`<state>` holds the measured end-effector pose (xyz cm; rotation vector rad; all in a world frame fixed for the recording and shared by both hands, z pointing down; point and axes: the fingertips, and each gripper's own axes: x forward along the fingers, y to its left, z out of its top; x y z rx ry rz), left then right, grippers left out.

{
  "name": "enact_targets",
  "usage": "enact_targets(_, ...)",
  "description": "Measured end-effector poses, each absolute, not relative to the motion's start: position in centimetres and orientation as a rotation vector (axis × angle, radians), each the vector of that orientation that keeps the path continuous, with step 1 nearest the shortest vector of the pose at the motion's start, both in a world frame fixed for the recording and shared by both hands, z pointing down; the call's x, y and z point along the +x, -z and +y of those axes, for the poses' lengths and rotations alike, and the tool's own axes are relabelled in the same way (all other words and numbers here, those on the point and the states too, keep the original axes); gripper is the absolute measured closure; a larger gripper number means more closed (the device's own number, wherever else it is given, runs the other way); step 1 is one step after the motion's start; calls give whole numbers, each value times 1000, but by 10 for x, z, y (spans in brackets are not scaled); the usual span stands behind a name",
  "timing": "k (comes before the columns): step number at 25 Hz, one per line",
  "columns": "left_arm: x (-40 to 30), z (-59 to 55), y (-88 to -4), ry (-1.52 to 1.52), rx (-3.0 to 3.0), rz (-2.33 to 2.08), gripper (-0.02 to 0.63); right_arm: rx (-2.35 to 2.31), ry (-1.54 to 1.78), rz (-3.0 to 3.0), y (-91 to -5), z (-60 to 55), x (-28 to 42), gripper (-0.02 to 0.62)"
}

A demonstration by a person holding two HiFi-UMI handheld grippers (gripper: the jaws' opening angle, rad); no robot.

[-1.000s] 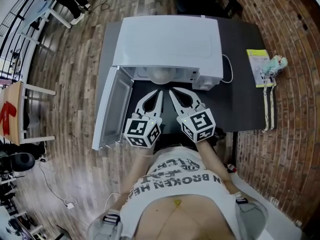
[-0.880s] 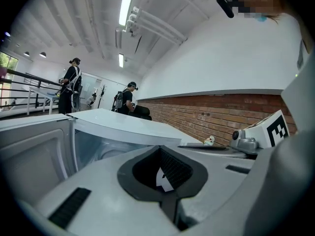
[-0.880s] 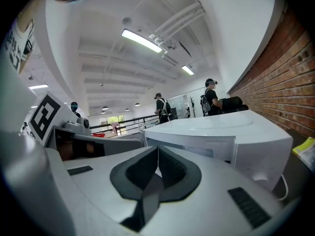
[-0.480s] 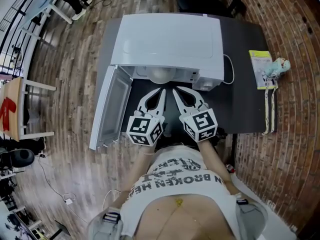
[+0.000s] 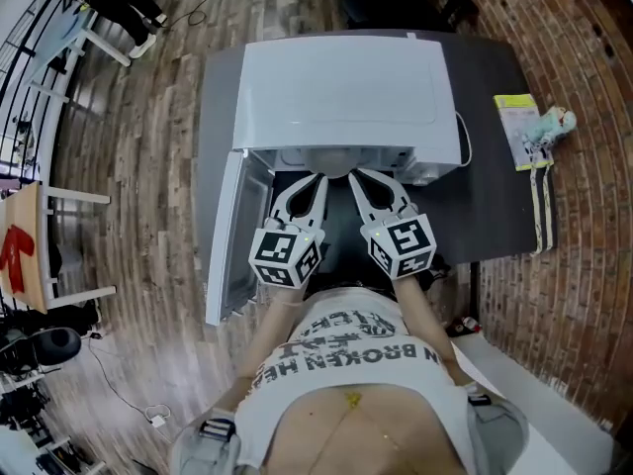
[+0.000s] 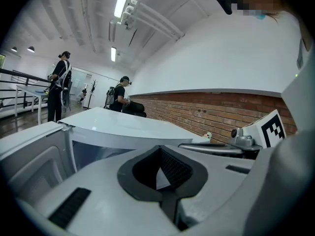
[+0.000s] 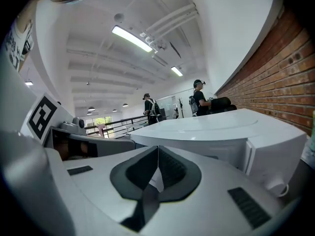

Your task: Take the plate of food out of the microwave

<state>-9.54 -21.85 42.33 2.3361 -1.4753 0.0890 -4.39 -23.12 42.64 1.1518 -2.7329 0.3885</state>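
A white microwave [image 5: 341, 92] stands on a dark table [image 5: 495, 196], its door [image 5: 235, 236] swung open to the left. Just inside the opening shows the pale rounded edge of a plate [image 5: 326, 158]; any food on it is hidden. My left gripper [image 5: 318, 180] and right gripper [image 5: 354, 175] are side by side in front of the opening, tips pointing in, both shut with nothing between their jaws. The left gripper view has its shut jaws [image 6: 158, 156] before the microwave [image 6: 113, 124]. In the right gripper view the shut jaws [image 7: 157, 168] face the microwave [image 7: 221, 127].
A yellow booklet [image 5: 516, 127] and a small teal toy [image 5: 551, 123] lie at the table's right end. A white cable [image 5: 461, 144] runs beside the microwave. A wooden chair [image 5: 30, 240] stands far left. Two people [image 6: 59, 90] stand in the background.
Both grippers have edged forward toward the microwave opening and stayed shut. The head view has shifted, so the microwave sits larger and lower in the frame.
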Motion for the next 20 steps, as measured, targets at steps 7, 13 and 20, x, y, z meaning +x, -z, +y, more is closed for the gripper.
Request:
enact_targets(7,-116,-226,-429,-116,2370,-1405,599,1252,-416,-2668,-435,-240,-52,586)
enact_targets(13,-124,-233,-433,-116,2375,-1384,598,1279,-421,-2637,-441,-245,-55,586)
enact_targets(20,-124,-238,-445,-126,2359,-1363,599,1296,-427,-2609,-449,-253,-55,586)
